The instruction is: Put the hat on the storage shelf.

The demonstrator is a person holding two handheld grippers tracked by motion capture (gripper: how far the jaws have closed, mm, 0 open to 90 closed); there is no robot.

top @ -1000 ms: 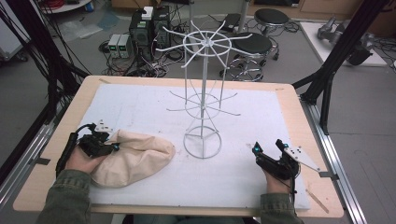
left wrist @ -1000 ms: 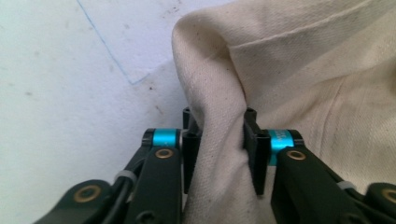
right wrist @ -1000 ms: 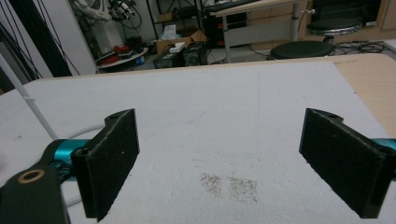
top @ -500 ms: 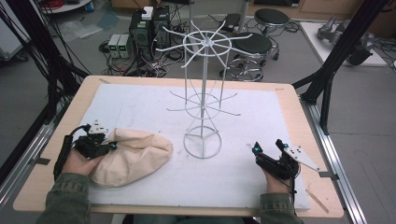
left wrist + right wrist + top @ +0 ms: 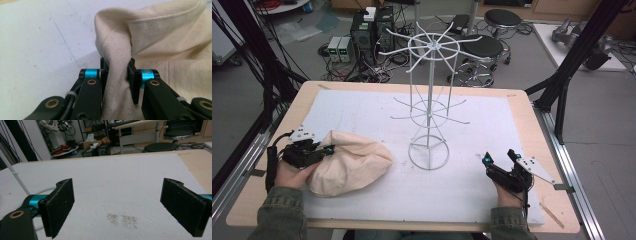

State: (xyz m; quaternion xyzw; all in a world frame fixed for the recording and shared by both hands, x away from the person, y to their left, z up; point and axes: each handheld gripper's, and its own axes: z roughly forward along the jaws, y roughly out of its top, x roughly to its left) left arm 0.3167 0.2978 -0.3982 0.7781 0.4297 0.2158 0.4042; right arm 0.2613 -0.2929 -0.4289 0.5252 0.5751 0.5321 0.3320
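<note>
A white foam mat is spread over the wooden table. A white wire rack is stood beyond both sets of jaws. A cream cloth bag is lain just ahead of the left gripper, a fold pinched between its jaws. The right gripper is held wide apart over bare mat.

A wooden table carries a white mat over most of its top. On the mat stand a white wire rack and, near its left edge, a cream cloth bag.
</note>
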